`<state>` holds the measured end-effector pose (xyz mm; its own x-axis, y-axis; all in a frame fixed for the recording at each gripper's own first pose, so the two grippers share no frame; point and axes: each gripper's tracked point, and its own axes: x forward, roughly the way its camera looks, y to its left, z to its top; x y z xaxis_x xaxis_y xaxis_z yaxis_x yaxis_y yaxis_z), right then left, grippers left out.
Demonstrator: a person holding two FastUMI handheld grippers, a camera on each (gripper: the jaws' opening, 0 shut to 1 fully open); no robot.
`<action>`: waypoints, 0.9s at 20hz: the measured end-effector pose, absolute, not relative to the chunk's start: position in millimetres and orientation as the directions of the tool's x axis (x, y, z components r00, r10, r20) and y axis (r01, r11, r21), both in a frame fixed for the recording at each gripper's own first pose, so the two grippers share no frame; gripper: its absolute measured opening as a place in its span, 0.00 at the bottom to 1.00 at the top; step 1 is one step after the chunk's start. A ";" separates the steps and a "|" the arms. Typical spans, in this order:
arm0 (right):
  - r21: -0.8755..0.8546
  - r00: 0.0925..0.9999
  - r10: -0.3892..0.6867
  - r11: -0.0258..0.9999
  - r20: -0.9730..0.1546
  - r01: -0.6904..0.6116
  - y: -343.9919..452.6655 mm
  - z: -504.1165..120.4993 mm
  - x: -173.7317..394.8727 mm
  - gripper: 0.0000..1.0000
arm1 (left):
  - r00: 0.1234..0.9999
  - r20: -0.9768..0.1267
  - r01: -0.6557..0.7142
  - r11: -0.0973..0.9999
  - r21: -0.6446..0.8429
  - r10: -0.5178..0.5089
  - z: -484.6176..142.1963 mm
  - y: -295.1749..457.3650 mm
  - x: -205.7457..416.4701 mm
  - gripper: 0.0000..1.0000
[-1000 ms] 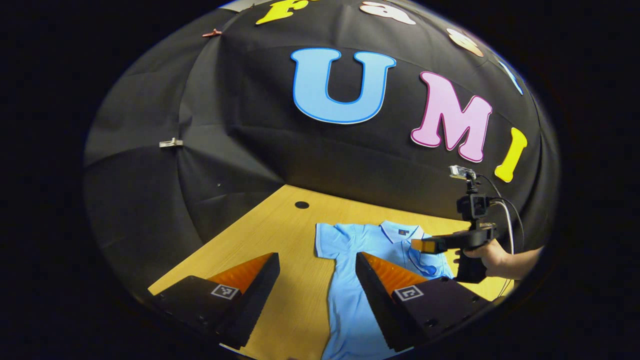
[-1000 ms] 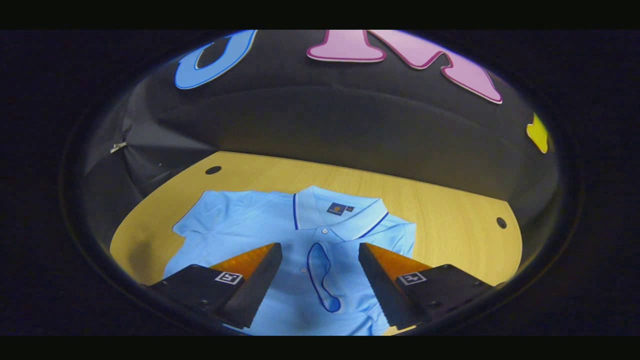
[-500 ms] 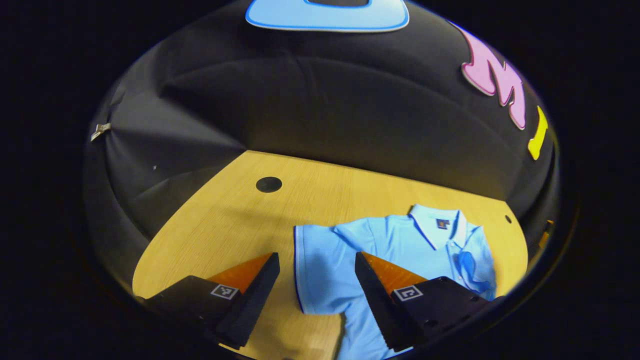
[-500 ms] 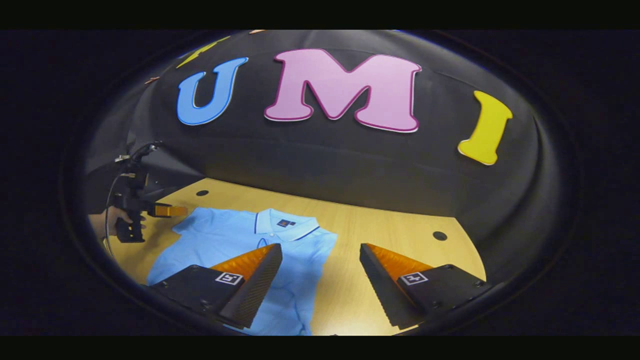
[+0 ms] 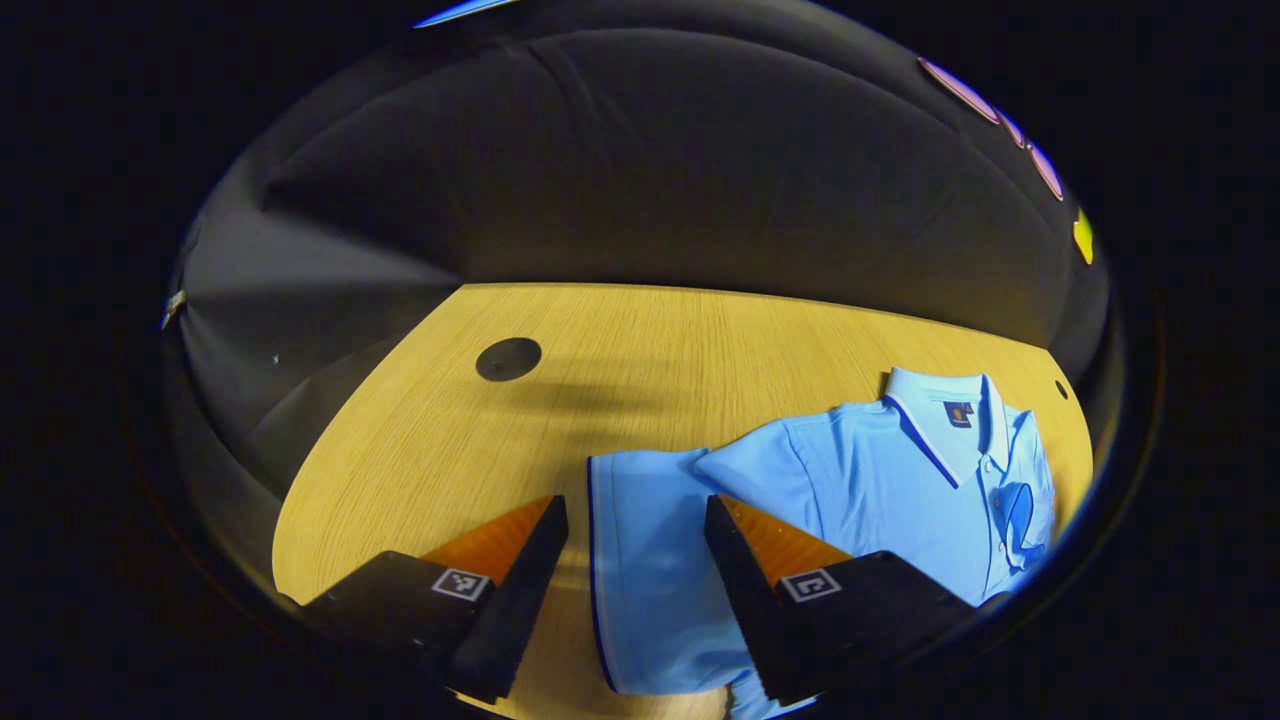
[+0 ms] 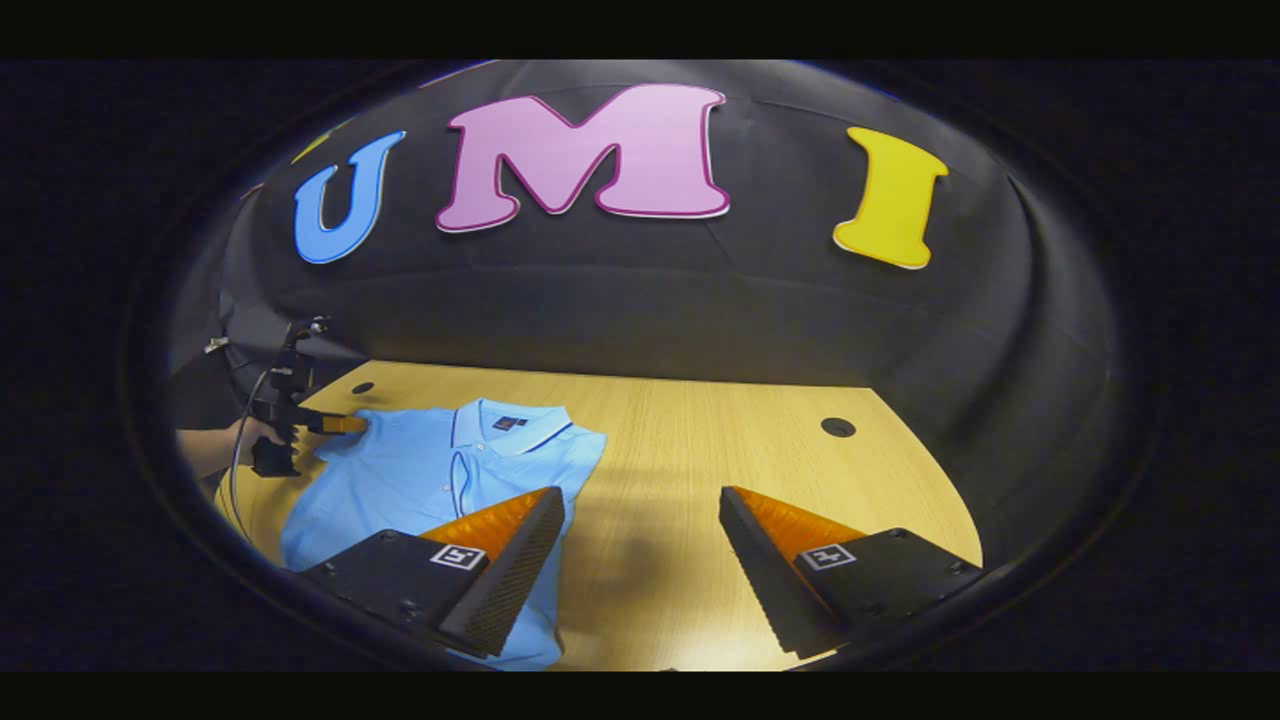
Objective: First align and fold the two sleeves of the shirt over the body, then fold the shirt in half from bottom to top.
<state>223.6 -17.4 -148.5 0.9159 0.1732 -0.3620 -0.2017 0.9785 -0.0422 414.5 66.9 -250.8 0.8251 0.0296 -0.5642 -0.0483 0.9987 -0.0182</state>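
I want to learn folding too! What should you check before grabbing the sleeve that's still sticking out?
1. Left gripper open: ok, its fingers stand apart.
2. Sleeve lined up between those fingers: ok.
3. Fingers pressing on the sleeve: not ok, they are not closed on it.
4. Other sleeve folded over the shirt: ok; in the right gripper view that side ends in a straight edge.
5. Right gripper out of the way: ok, open over bare table beside the shirt.
6. Sleeve lying flat: cannot tell under the fingers.
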 end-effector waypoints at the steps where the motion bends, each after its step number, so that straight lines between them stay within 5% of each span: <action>1: -0.037 0.915 0.172 0.979 -0.366 -0.199 -19.9 -151.0 223.4 0.98 | 0.827 -0.562 -0.039 0.999 -0.026 0.018 -252.1 61.6 416.6 0.74; 5: -0.010 0.904 0.177 0.981 -0.389 -0.196 -24.3 -163.1 221.2 0.98 | 0.837 -0.547 -0.026 0.997 -0.076 -0.020 -249.2 45.6 419.4 0.11; 12: -0.015 0.904 0.171 0.981 -0.392 -0.193 -29.1 -165.4 219.4 0.98 | 0.855 -0.513 -0.082 0.997 0.006 0.073 -219.1 47.8 415.9 0.06; 18: 0.000 0.906 0.141 0.988 -0.399 -0.154 -29.4 -166.6 196.8 0.98 | 0.885 -0.465 0.021 1.000 -0.023 -0.029 -163.3 -32.8 405.5 0.06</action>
